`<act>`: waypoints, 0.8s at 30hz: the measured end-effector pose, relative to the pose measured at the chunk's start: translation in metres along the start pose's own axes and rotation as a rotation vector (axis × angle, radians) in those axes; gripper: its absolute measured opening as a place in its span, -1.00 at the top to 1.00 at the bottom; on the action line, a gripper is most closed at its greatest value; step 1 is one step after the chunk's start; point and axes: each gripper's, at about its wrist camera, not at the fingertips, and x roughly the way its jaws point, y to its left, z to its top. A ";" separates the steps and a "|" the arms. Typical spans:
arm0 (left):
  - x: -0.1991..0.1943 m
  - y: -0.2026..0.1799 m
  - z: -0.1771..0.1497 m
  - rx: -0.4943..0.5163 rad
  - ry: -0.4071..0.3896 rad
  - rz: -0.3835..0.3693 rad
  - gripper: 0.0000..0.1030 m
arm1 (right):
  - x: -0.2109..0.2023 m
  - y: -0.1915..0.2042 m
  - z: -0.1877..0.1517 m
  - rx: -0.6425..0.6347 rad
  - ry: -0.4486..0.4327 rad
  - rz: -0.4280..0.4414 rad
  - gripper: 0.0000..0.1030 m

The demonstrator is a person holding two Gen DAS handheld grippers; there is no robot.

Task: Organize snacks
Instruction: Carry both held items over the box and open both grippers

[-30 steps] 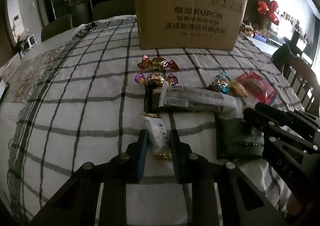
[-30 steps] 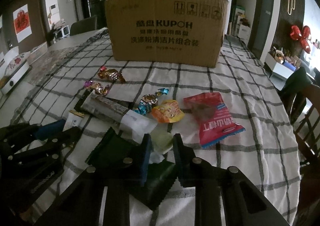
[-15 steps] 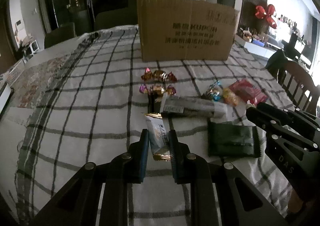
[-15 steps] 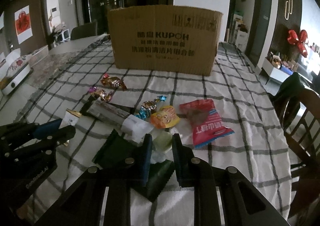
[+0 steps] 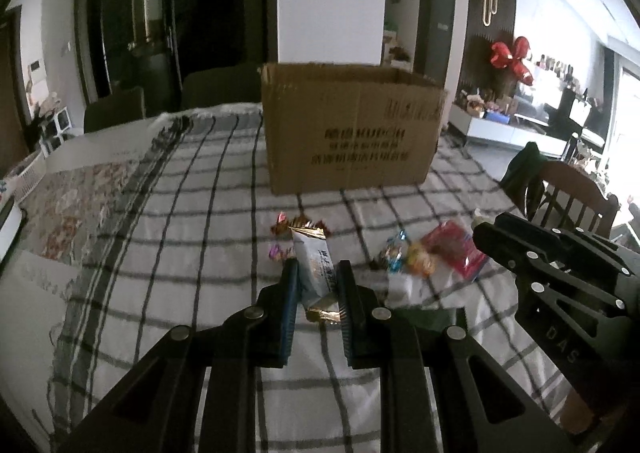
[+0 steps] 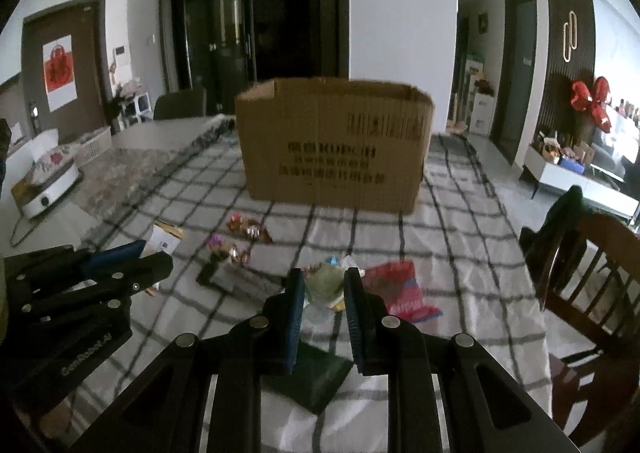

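Observation:
My left gripper (image 5: 317,285) is shut on a white snack packet with gold ends (image 5: 314,273) and holds it above the table; the packet also shows in the right wrist view (image 6: 164,237). My right gripper (image 6: 322,293) is shut on a pale green snack packet (image 6: 326,283), also lifted. An open cardboard box (image 5: 352,133) stands at the far middle of the checked tablecloth (image 5: 180,237); it also shows in the right wrist view (image 6: 336,143). Foil candies (image 6: 246,227), a red packet (image 6: 394,287) and a dark green packet (image 6: 316,377) lie on the cloth.
A long dark snack bar (image 6: 224,277) lies left of the right gripper. A wooden chair (image 6: 592,273) stands at the table's right edge. A white appliance (image 6: 48,181) sits on the far left. The right gripper's body (image 5: 560,281) shows in the left wrist view.
Both grippers have risen off the table with their packets and now look toward the box from higher up. The white packet and the green packet have left the cloth.

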 end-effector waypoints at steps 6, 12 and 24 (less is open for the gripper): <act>-0.006 -0.001 0.018 0.016 -0.048 -0.006 0.63 | -0.006 -0.003 0.017 0.015 -0.051 0.006 0.58; -0.009 -0.002 0.042 0.023 -0.103 -0.019 0.63 | -0.010 -0.007 0.036 0.025 -0.109 0.009 0.58; 0.001 -0.001 0.096 0.048 -0.190 -0.030 0.63 | -0.007 -0.017 0.082 0.032 -0.226 0.010 0.58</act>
